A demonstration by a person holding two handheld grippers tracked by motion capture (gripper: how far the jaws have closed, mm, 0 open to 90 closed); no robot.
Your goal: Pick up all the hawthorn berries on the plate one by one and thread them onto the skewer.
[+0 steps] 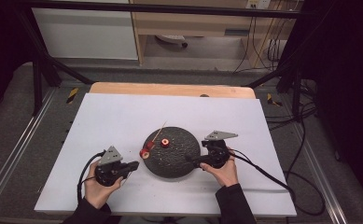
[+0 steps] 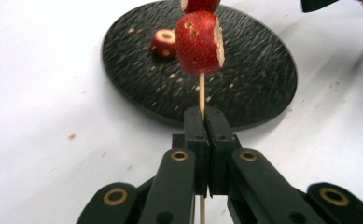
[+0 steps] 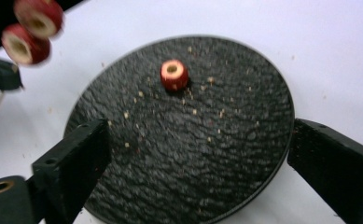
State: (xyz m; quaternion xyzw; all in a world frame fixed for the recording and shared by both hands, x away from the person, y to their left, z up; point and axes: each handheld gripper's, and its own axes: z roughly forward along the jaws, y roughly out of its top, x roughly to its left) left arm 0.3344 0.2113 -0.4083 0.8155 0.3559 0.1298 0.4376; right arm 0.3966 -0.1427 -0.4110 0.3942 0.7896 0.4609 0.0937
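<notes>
Thin wooden skewer [image 2: 201, 91] carrying red cored fruit pieces, clamped in the left hand-held gripper [image 2: 207, 122].

The nearer round red fruit piece [image 2: 199, 43] sits on the stick above the tight jaws, a second piece [image 2: 198, 4] just beyond it; in the high view they hang at the round black textured plate's [image 1: 179, 161] 9 o'clock edge. One loose red cored piece [image 1: 165, 143] lies on the plate toward 11 o'clock. The right hand-held gripper [image 3: 193, 154], at the plate's 3 o'clock, has jaws spread wide and empty. The white surface [image 1: 114, 116] carries the plate.
</notes>
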